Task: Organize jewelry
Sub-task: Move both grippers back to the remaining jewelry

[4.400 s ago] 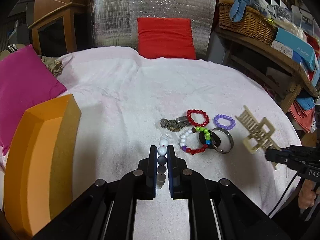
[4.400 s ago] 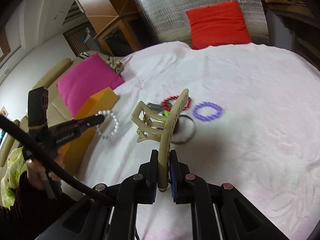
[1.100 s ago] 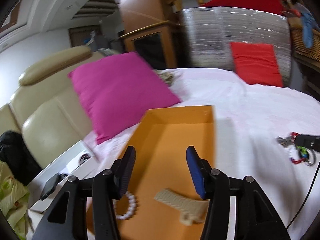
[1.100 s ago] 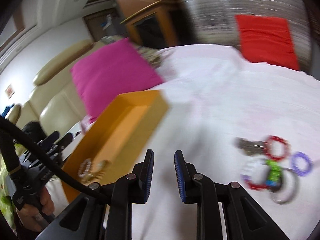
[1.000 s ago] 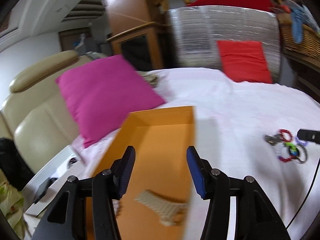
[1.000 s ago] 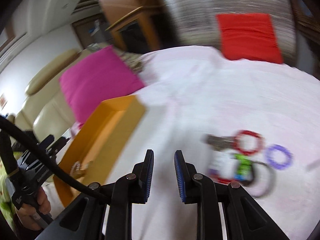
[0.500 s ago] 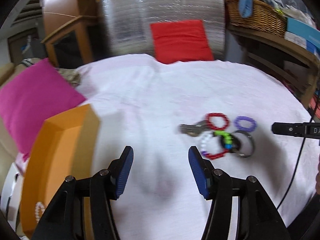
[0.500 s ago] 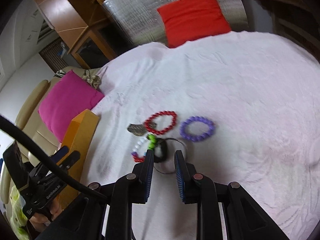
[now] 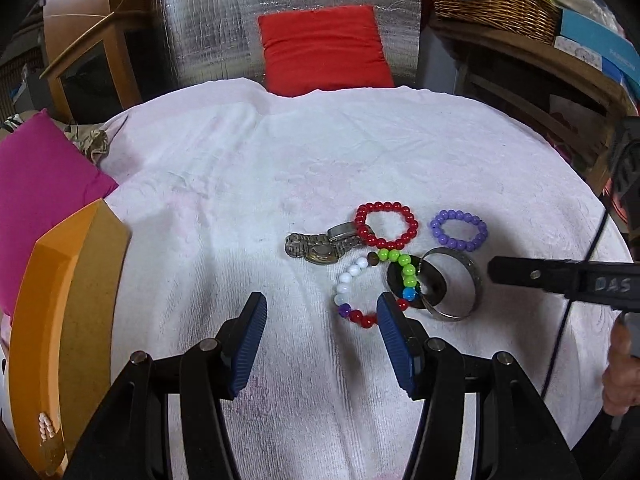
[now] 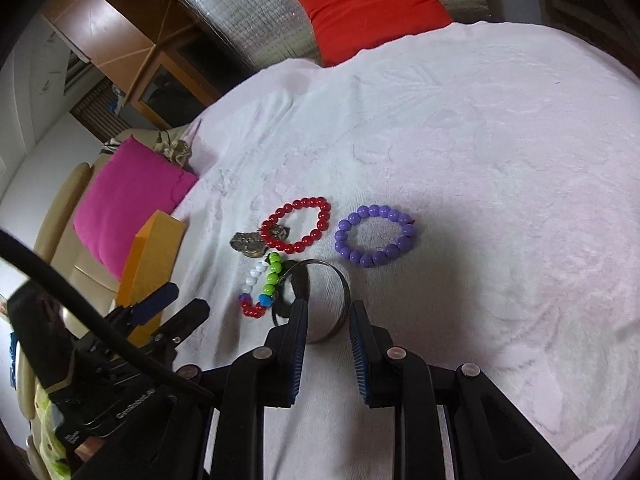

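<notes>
White towel | left gripper fingers wide; right gripper fingers part-open, straddling metal bangle

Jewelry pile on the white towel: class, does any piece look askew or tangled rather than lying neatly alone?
Yes. The multicoloured bead bracelet lies draped over a dark flat ring, which overlaps the silver metal bangle. The metal wristwatch is tucked under the red bead bracelet. Only the purple bead bracelet lies apart.
</notes>
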Action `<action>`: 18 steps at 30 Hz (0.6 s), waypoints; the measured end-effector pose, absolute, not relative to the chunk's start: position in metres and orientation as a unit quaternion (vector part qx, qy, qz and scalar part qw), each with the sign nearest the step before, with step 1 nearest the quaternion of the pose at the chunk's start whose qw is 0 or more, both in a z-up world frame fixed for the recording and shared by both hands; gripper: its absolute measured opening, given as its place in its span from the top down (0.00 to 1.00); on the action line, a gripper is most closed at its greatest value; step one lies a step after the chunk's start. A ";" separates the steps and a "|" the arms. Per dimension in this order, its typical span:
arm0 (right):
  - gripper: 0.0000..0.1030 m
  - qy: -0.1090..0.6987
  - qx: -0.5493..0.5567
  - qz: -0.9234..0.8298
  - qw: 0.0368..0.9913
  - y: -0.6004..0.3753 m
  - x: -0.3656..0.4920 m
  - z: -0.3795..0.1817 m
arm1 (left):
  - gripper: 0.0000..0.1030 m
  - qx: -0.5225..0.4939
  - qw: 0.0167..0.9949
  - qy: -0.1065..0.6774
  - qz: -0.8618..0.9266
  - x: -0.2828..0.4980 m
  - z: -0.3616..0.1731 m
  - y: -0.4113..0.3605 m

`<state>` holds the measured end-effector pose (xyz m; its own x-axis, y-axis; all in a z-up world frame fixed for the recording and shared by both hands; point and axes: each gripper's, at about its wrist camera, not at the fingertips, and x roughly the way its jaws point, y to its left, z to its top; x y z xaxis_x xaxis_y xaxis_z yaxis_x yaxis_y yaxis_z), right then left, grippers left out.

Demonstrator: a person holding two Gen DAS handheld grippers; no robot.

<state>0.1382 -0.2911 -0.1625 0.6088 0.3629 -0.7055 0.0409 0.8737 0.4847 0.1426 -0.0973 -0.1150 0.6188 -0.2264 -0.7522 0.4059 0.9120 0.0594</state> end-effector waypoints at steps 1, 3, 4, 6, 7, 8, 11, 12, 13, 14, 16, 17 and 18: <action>0.76 0.437 0.231 0.094 0.864 -0.289 0.142 -0.165 | 0.43 0.114 0.892 0.401 -0.178 0.143 -0.116 -0.097; 0.76 0.447 0.219 0.095 0.862 -0.282 0.150 -0.170 | 0.43 0.119 0.889 0.403 -0.181 0.144 -0.118 -0.097; 0.76 0.449 0.213 0.094 0.863 -0.279 0.152 -0.172 | 0.43 0.123 0.888 0.404 -0.181 0.144 -0.119 -0.097; 0.77 0.446 0.195 0.088 0.869 -0.272 0.155 -0.172 | 0.43 0.127 0.886 0.408 -0.181 0.145 -0.121 -0.095; 0.83 0.442 0.178 0.081 0.876 -0.268 0.155 -0.171 | 0.43 0.127 0.885 0.409 -0.181 0.146 -0.121 -0.094; 0.94 0.439 0.159 0.074 0.881 -0.264 0.156 -0.171 | 0.43 0.127 0.884 0.410 -0.182 0.146 -0.122 -0.093; 0.99 0.446 0.127 0.073 0.883 -0.257 0.155 -0.174 | 0.43 0.132 0.884 0.408 -0.186 0.145 -0.122 -0.094; 0.99 0.441 0.113 0.065 0.888 -0.255 0.152 -0.172 | 0.43 0.133 0.884 0.407 -0.189 0.144 -0.121 -0.095; 0.99 0.436 0.106 0.061 0.892 -0.255 0.149 -0.170 | 0.43 0.133 0.883 0.406 -0.194 0.143 -0.121 -0.096; 0.99 0.430 0.104 0.058 0.895 -0.257 0.147 -0.167 | 0.43 0.134 0.882 0.405 -0.200 0.142 -0.121 -0.098; 0.99 0.425 0.116 0.054 0.896 -0.267 0.143 -0.163 | 0.43 0.140 0.879 0.405 -0.210 0.139 -0.122 -0.104; 0.99 0.423 0.122 0.048 0.896 -0.272 0.141 -0.162 | 0.43 0.146 0.876 0.407 -0.216 0.138 -0.124 -0.108; 0.99 0.425 0.131 0.044 0.895 -0.279 0.140 -0.162 | 0.43 0.148 0.873 0.409 -0.220 0.138 -0.126 -0.110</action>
<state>0.1400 -0.2794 -0.1623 0.6356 0.1907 -0.7481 0.0324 0.9616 0.2726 0.1379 -0.1099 -0.1257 0.5697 -0.2625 -0.7788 0.5047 0.8596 0.0795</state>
